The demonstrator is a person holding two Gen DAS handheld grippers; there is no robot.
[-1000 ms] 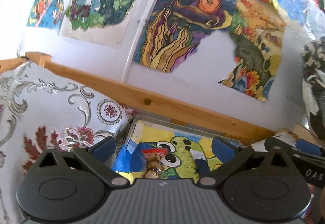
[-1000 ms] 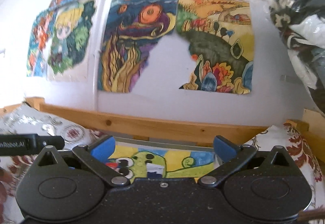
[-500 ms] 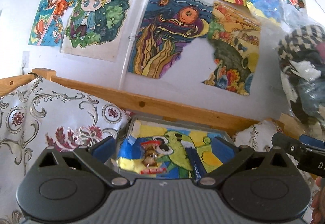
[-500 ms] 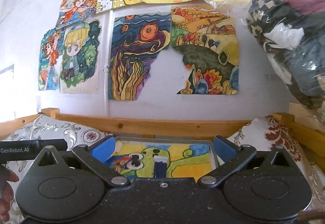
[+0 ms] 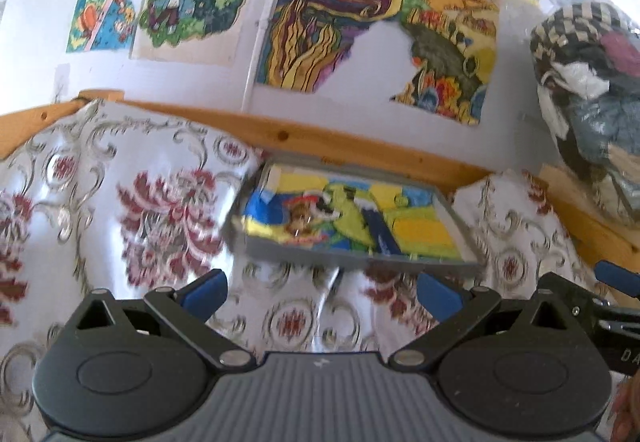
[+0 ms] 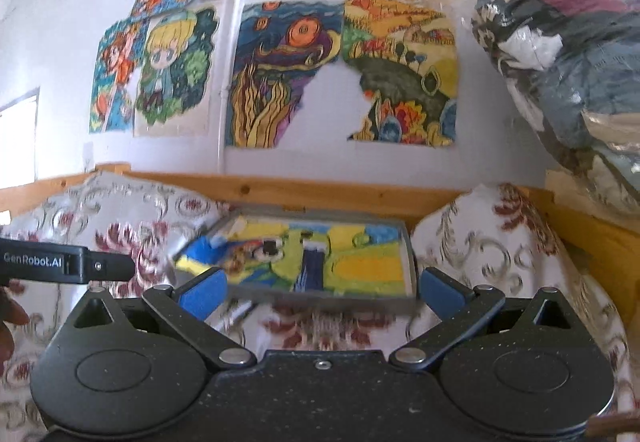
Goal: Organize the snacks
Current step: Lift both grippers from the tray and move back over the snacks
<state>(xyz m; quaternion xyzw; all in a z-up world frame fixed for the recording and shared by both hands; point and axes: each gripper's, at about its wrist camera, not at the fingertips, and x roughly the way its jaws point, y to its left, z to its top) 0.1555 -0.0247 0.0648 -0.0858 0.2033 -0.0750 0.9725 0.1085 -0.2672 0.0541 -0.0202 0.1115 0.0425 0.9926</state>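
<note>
A grey tray (image 5: 360, 265) lined with a bright drawing lies on the patterned cloth, against the wooden rail. Inside it, a small red and brown snack packet (image 5: 303, 221) lies at the left and a dark blue packet (image 5: 380, 234) in the middle. My left gripper (image 5: 320, 294) is open and empty, a short way in front of the tray. The right gripper (image 6: 320, 293) is open and empty too, its blue fingertips level with the front rim of the tray (image 6: 408, 262). The snack packet (image 6: 244, 256) and the blue packet (image 6: 313, 268) also show in the right wrist view.
White cloth with red and silver flowers (image 5: 140, 209) covers the surface, bulging into humps on both sides of the tray. A wooden rail (image 5: 360, 145) and a wall of drawings stand behind. A plastic bag of clothes (image 6: 568, 53) sits at the right.
Both grippers have drawn back from the tray. It now lies whole beyond the fingertips, with cloth showing in front of it. Both stay open and empty.
</note>
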